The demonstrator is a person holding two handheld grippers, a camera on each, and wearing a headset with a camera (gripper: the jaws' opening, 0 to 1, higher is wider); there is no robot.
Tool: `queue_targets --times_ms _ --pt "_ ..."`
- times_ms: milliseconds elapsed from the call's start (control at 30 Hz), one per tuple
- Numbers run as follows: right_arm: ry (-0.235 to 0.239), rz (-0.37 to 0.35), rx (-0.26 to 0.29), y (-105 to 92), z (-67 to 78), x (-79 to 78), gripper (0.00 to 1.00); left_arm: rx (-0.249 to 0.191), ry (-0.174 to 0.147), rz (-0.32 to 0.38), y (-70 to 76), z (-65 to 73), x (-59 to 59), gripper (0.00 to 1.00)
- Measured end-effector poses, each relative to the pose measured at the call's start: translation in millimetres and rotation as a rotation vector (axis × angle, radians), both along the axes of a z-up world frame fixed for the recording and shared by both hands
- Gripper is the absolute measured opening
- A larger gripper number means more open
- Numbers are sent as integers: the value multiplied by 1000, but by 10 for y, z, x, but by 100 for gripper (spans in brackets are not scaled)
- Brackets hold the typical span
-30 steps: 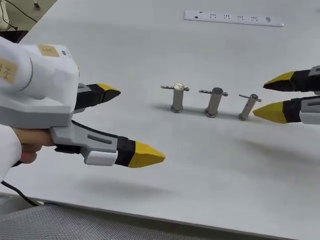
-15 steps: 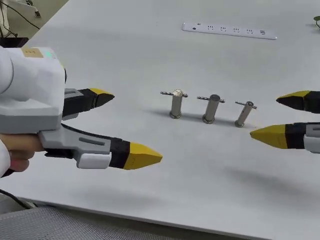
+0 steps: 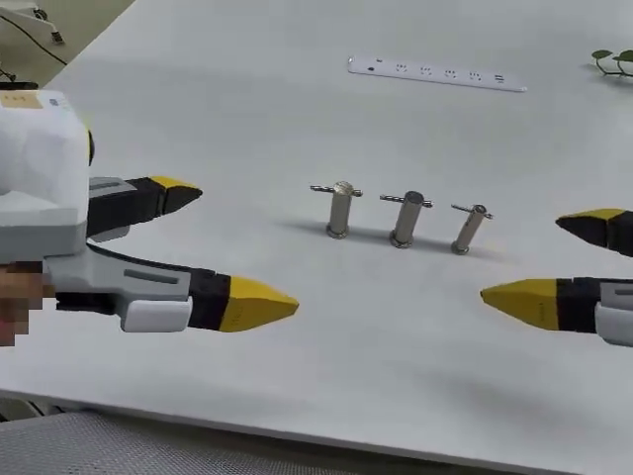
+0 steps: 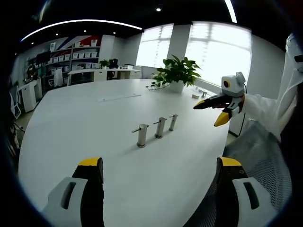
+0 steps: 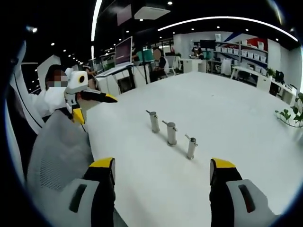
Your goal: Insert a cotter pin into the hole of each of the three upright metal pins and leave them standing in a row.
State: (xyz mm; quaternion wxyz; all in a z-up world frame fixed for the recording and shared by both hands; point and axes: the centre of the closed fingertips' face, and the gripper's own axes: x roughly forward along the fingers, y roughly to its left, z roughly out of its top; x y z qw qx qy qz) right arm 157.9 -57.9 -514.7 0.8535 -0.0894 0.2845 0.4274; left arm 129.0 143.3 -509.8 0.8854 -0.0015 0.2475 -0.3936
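Note:
Three small metal pins stand in a row on the white table, each with a cotter pin through its top: the left pin, the middle pin and the right pin, which leans a little. They also appear as the pin row and the pin row. My left gripper hovers open at the left, well short of the pins, nothing between its yellow tips. My right gripper is open at the right edge, just past the leaning pin. The jaws of both are wide apart in their own views.
A white power strip lies at the far side of the table. A potted plant stands on the table's far end, its leaves at the upper right. The table's near edge runs below the grippers. Office desks and shelves fill the background.
My right gripper has drawn back from the leaning right pin, toward the right and nearer me. The left gripper has slid a little left. The camera has also shifted.

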Motion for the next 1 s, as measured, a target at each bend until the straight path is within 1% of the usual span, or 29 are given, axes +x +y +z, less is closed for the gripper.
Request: queue_targets --times_ms 100,233,300,333,367,433,500,667,767,900,933,967,1000 --pt "16 -19 5 -10 -25 -65 83 -1 7 5 33 -12 -32 99" --pt "35 -55 20 -28 -45 -101 86 -10 12 17 66 -8 -54 99" --pt "46 -79 34 -32 -50 -117 88 -14 15 21 19 11 -84 99" --pt "48 -84 35 -36 -53 -124 89 -15 18 23 30 7 -84 99" --pt "48 -96 36 -46 -54 -123 90 -17 24 27 87 -12 -71 99" --pt "47 -106 41 -51 -56 -130 92 -18 26 29 111 -20 -79 99" --pt "60 -126 44 -63 -71 -136 94 -25 19 23 116 -25 -90 99" --pt "68 -141 46 -65 -88 -144 98 -27 34 33 180 -87 -74 99" --pt "73 -145 50 -55 -93 -153 98 -27 40 40 199 -105 -73 99" --pt "83 -148 50 -44 -110 -155 98 -25 48 46 277 -151 -40 99" --pt "84 -149 48 -44 -115 -155 98 -24 48 47 285 -157 -36 99" --pt "86 -149 46 -45 -121 -156 98 -21 49 47 250 -151 -50 99" --pt "86 -149 45 -47 -123 -155 98 -21 50 47 250 -153 -49 99"
